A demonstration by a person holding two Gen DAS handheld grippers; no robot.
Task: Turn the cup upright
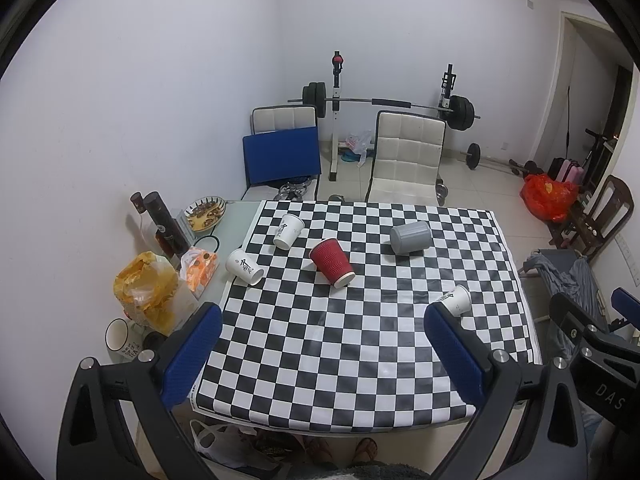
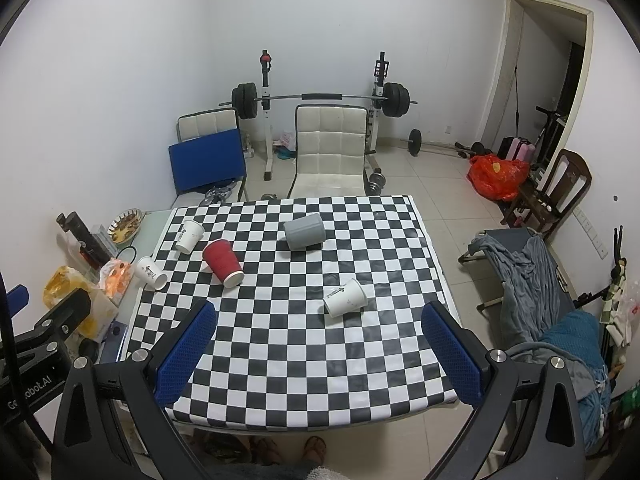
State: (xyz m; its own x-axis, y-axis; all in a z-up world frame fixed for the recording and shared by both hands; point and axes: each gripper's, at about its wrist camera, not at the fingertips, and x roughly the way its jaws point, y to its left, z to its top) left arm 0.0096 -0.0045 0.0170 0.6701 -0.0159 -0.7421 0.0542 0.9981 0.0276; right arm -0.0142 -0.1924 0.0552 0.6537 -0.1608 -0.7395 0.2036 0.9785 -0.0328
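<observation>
My right claw hangs wide apart above the near half of the checkered counter, holding nothing; my left claw is just as wide and empty. Nearest to the right one lies a white paper cup on its side, mouth toward the near right. Farther out lie a red cup, a grey cup and two more white cups, all tipped over. I judge this the approach step. Next I'd lower the right claw around the nearest cup's wall, close gently, then rotate it mouth-up.
</observation>
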